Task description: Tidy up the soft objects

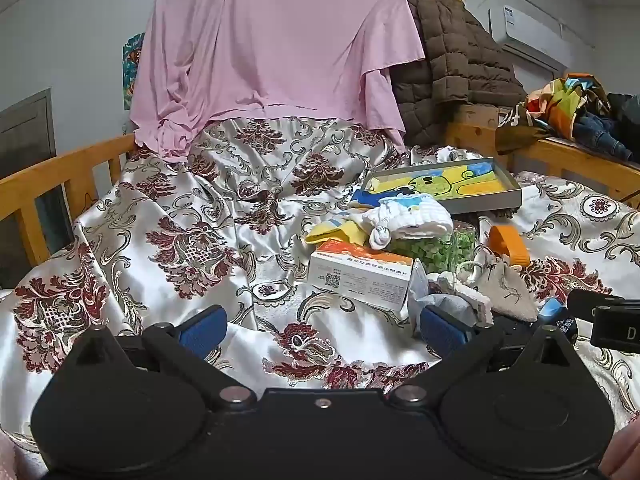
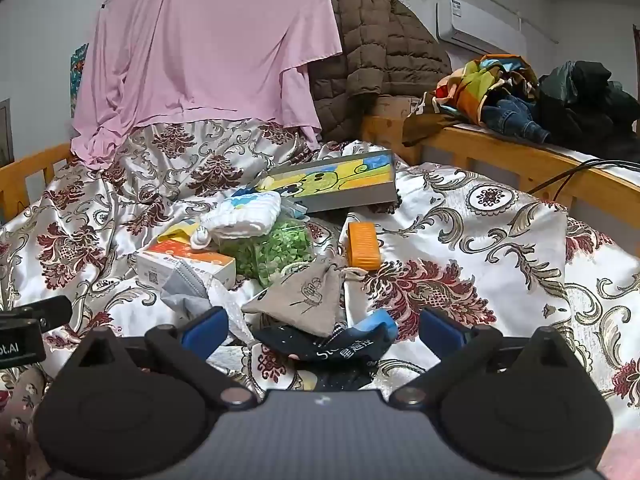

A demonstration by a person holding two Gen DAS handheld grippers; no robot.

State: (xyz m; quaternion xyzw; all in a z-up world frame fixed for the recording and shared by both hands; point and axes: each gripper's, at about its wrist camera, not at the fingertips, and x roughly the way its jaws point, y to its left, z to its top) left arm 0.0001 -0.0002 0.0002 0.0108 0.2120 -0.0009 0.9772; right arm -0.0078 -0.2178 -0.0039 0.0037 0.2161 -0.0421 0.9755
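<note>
- One grey pouch (image 2: 308,296), one dark sock (image 2: 340,350), one white cloth bundle (image 2: 244,214) lay at twelve o'clock.
- Left gripper (image 1: 320,330) and right gripper (image 2: 322,330) tilted downward, jaws wide, empty.

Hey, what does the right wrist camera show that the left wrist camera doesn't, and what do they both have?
Only the right wrist view shows the dark sock with white lettering lying between the open right hand-held gripper, and a black cable over the wooden rail.

Only the left wrist view shows bare bedspread between the open left hand-held gripper, and the grey door at far left.

Both show the pink sheet, framed picture, orange-and-white box, grey drawstring pouch and white folded cloth.
</note>
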